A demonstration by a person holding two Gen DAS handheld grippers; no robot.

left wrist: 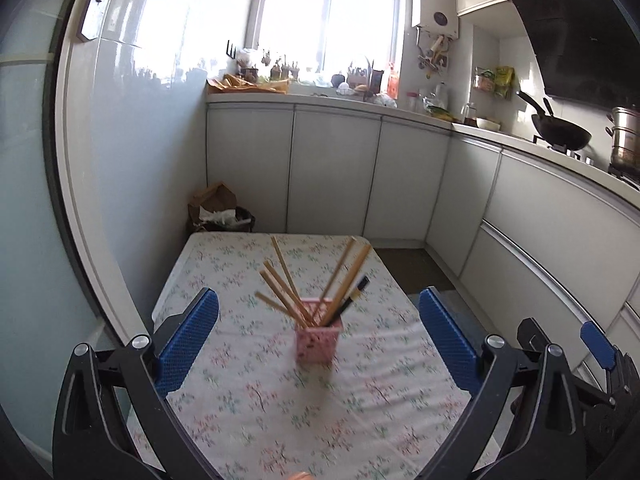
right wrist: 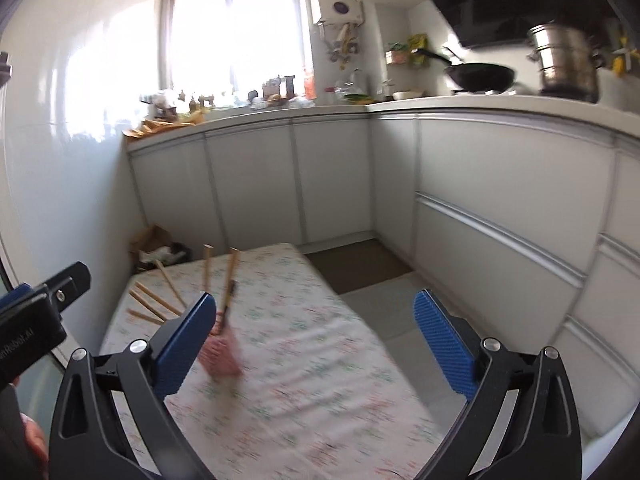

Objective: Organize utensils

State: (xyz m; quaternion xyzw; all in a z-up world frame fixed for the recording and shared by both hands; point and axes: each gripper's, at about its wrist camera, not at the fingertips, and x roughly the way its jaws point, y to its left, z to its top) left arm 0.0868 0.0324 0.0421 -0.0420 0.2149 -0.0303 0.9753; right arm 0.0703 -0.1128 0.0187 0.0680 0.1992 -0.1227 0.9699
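From my left cam: holder [left wrist: 318, 338] sits mid-table [left wrist: 384, 392], chopsticks [left wrist: 286, 284] standing in it, fanned out. It's ahead of my left gripper [left wrist: 318, 340], between the finger lines but apart from both. Bin w/ paper bag [left wrist: 218, 208] on floor behind table's far left corner. Cabinets [left wrist: 332, 168] run behind & along the right; wok [left wrist: 560, 132] and pot [left wrist: 626, 140] on counter, far right. From right cam, holder [right wrist: 222, 354] is just beside my right gripper's [right wrist: 316, 344] left finger.
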